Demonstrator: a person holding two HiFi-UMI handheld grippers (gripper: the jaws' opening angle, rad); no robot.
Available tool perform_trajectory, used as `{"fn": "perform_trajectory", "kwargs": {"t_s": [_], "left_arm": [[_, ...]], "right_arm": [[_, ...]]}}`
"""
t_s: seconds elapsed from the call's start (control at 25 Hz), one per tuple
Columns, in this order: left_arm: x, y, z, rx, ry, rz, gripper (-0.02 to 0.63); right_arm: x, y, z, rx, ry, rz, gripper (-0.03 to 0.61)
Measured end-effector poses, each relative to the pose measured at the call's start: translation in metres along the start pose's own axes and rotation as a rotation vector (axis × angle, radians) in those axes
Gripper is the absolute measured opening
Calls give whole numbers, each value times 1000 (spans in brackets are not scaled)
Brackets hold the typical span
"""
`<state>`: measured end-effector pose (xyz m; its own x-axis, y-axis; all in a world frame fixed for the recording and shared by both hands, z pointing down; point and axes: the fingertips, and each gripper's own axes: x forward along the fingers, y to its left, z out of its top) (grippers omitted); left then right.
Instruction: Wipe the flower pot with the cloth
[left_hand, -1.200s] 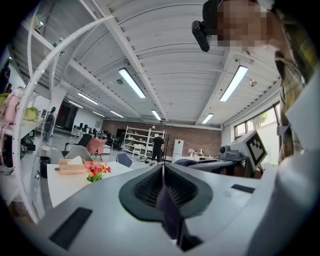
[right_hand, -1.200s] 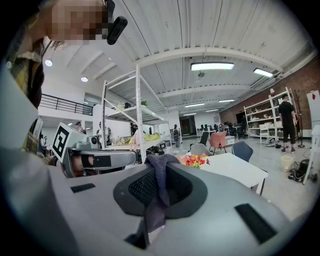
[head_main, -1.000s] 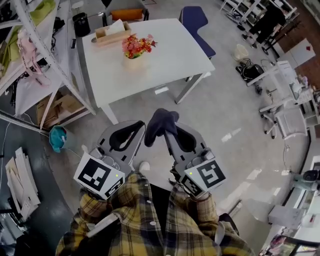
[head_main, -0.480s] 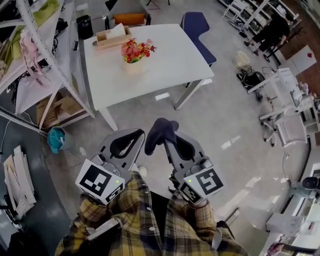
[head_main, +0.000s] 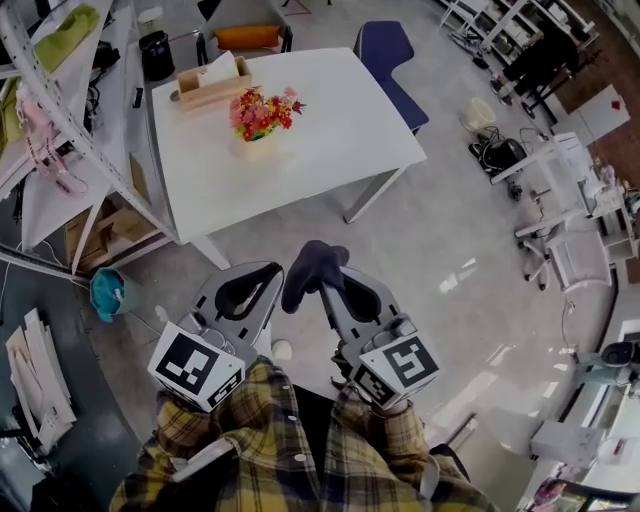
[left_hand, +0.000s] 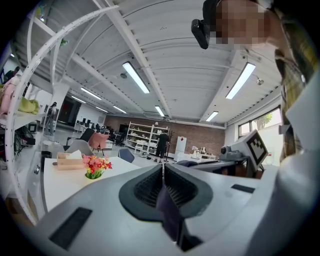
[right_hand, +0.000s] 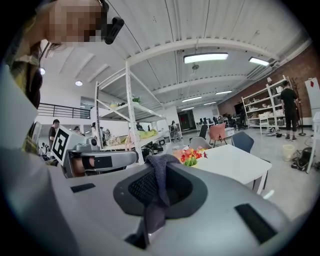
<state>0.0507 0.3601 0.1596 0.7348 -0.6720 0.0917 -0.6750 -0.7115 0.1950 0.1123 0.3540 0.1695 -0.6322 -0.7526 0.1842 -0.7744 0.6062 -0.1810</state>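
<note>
The flower pot (head_main: 254, 141), pale with red and orange flowers, stands on the white table (head_main: 330, 110) well ahead of both grippers. It also shows far off as the pot (left_hand: 94, 174) and the pot (right_hand: 190, 162). My right gripper (head_main: 322, 282) is shut on a dark blue cloth (head_main: 312, 266), which bunches over its tips; the cloth (right_hand: 159, 176) hangs down between the jaws. My left gripper (head_main: 270, 275) rides beside it with jaws shut and its tip close to the cloth. Both are held above the floor, short of the table.
A wooden box (head_main: 208, 82) sits at the table's far side. A blue chair (head_main: 388, 45) and an orange chair (head_main: 248, 36) stand behind it. A white shelf rack (head_main: 70, 130) runs along the left, with a teal bin (head_main: 105, 293) on the floor beside it.
Both grippers, still side by side with the cloth held, sit slightly lower in the head view. The table has slid a little to the left in the picture.
</note>
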Motion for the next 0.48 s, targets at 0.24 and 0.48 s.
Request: {"fn": "perform_trajectory", "kwargs": {"t_s": [0.24,0.48], "left_arm": [[30,49,16,5,0,-21,20],[53,99,30,11,-16,-38,20]], "right_arm": [[51,-25,16,6,1,-15,11],[99,-44,33,-12,-9,-32,11]]}}
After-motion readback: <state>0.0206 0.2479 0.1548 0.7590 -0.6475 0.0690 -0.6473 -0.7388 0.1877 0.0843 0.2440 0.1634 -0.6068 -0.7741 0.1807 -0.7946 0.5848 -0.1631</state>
